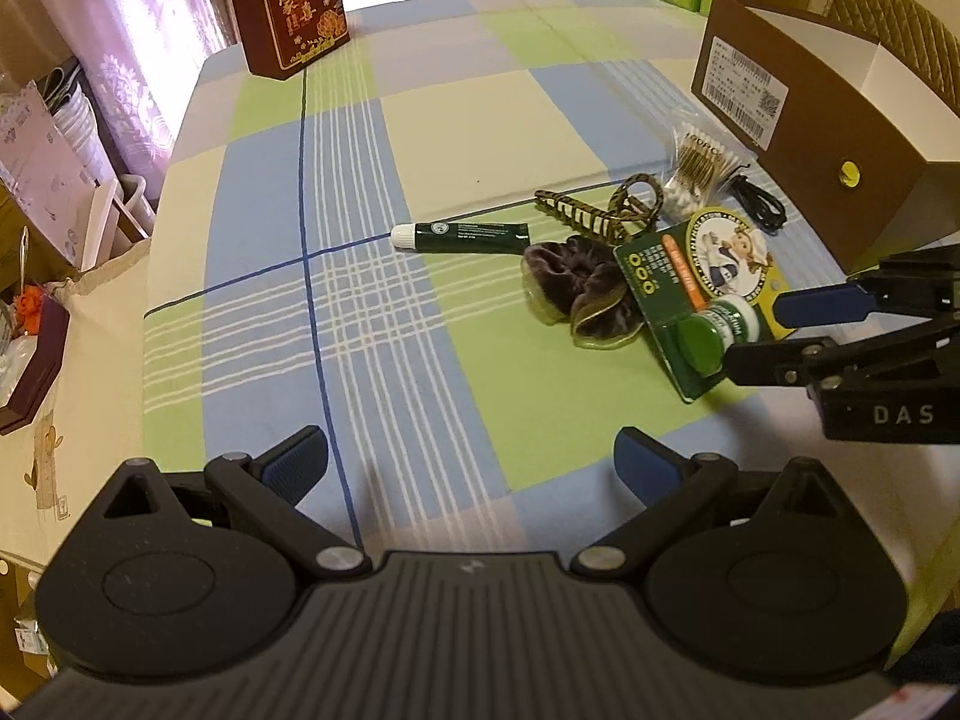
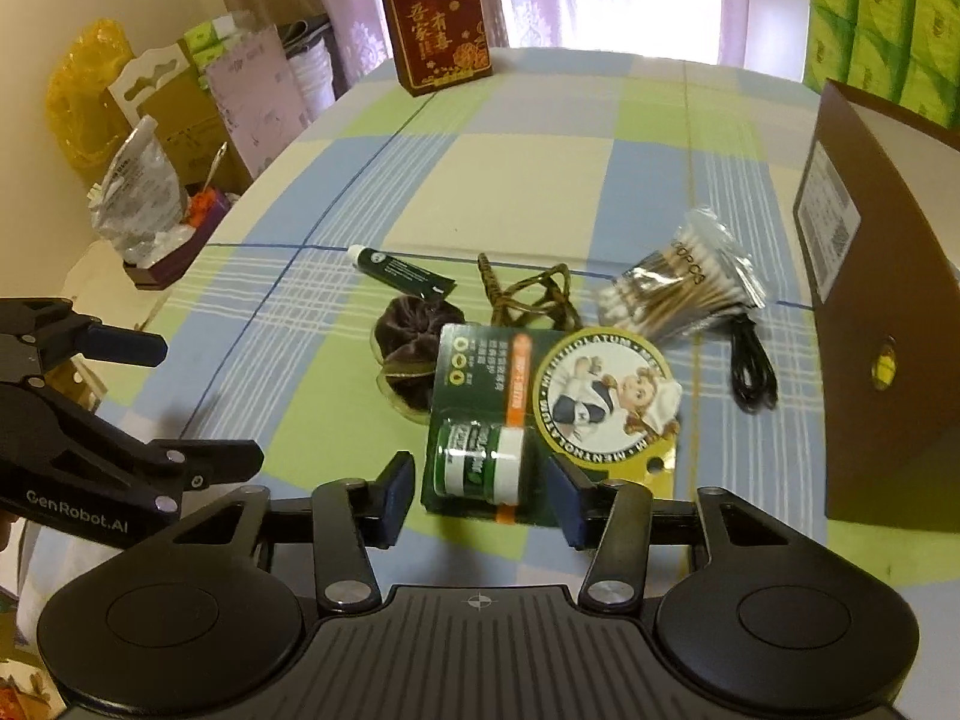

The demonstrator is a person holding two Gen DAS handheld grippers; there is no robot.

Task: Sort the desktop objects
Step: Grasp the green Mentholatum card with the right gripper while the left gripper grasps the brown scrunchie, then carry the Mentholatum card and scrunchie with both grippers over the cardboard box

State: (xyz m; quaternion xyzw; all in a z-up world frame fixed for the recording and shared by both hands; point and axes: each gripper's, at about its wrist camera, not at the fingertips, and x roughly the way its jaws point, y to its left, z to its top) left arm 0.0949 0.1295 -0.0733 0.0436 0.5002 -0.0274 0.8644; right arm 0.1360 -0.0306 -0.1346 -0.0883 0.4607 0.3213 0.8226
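A green-and-yellow blister pack (image 2: pixel 474 372) (image 1: pixel 660 276) with a small green jar (image 2: pixel 477 462) (image 1: pixel 705 345) lies flat on the checked tablecloth. My right gripper (image 2: pixel 483 498) (image 1: pixel 753 333) stands over its near end with a pad on either side of the jar. A narrow gap shows on both sides, so it is open. My left gripper (image 1: pixel 474 468) (image 2: pixel 192 402) hovers to the left, open with nothing between its fingers. Behind the pack lie a dark green tube (image 1: pixel 462 237) (image 2: pixel 408 273), a brown velvet scrunchie (image 1: pixel 570 288) (image 2: pixel 408 348) and a patterned hair clip (image 1: pixel 576 213).
A bag of cotton swabs (image 2: pixel 678 294) and a black cable (image 2: pixel 750 366) lie beside a tall brown box (image 2: pixel 888 330) on the right. A red printed box (image 2: pixel 441 24) stands at the far edge. Bags and cartons (image 2: pixel 180 120) crowd the floor left of the table.
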